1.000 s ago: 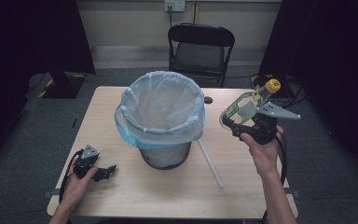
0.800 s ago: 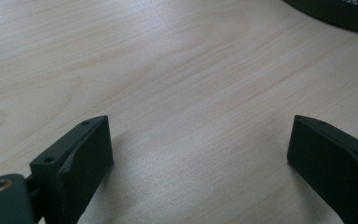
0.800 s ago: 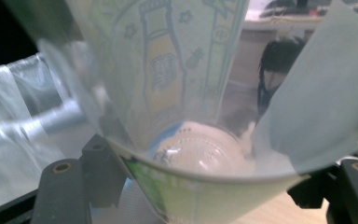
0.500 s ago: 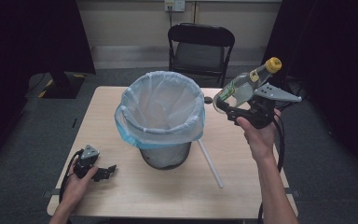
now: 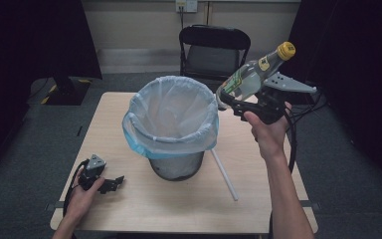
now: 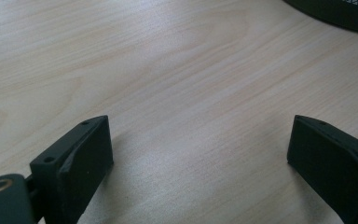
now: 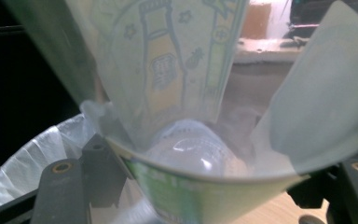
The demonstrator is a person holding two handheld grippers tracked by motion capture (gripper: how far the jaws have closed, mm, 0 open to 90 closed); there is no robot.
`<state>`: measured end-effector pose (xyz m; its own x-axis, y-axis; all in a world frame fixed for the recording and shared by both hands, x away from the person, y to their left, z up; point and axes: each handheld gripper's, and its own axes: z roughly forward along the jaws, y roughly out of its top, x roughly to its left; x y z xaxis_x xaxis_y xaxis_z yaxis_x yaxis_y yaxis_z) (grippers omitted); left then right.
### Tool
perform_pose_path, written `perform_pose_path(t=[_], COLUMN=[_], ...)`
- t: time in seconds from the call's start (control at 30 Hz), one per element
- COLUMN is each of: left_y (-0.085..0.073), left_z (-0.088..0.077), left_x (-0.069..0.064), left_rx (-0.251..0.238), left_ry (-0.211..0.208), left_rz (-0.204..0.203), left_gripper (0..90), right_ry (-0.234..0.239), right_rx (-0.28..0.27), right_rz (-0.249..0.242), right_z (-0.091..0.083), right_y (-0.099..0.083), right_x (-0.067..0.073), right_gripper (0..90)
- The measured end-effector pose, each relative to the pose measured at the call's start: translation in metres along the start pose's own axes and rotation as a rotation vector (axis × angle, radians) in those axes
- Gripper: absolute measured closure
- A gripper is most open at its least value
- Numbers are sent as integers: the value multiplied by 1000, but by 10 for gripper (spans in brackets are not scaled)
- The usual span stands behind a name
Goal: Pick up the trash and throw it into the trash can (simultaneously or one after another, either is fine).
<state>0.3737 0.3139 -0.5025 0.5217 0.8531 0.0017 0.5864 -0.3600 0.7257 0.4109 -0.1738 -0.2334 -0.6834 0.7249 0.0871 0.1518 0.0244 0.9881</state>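
Clamping the bottle, the right gripper hovers beside the bin; left gripper jaws apart.

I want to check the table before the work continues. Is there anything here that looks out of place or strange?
One thing stands out: a white stick lies loose on the table, one end at the foot of the bin. The bottle in the right gripper is tilted beside the bin's rim, cap on. Nothing is spilled.

A clear plastic bottle with yellow cap and green label hangs tilted, cap upper right, right of centre frame.
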Motion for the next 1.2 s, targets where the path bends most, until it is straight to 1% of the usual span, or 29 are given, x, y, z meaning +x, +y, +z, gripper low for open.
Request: perform_pose_path(t=[0.13, 0.23, 0.37, 0.63, 0.87, 0.9, 0.93, 1.0, 1.1, 1.13, 1.2], left_y=[0, 0, 0, 0, 0, 0, 0, 0, 0, 0, 0], left_z=[0, 0, 0, 0, 0, 0, 0, 0, 0, 0, 0], left_x=[0, 0, 0, 0, 0, 0, 0, 0, 0, 0, 0], left_rx=[0, 0, 0, 0, 0, 0, 0, 0, 0, 0, 0], left_ry=[0, 0, 0, 0, 0, 0, 0, 0, 0, 0, 0], left_rz=[0, 0, 0, 0, 0, 0, 0, 0, 0, 0, 0], left_gripper=[63, 63, 63, 63, 63, 63, 63, 63, 63, 63, 63], right_ry=[21, 47, 70, 117, 159, 166, 172, 172, 196, 190, 190], right_rx=[-4, -3, -8, 5, 32, 31, 43, 45, 53, 62, 67], right_rz=[0, 3, 4, 10, 23, 20, 25, 19, 43, 39, 40], right_z=[9, 20, 28, 48, 64, 67, 73, 74, 81, 85, 86], right_y=[6, 10, 11, 13, 13, 13, 12, 12, 10, 10, 10], right_x=[5, 10, 14, 24, 31, 31, 34, 34, 37, 39, 40], right_gripper=[279, 279, 279, 279, 278, 278, 278, 278, 277, 276, 275])
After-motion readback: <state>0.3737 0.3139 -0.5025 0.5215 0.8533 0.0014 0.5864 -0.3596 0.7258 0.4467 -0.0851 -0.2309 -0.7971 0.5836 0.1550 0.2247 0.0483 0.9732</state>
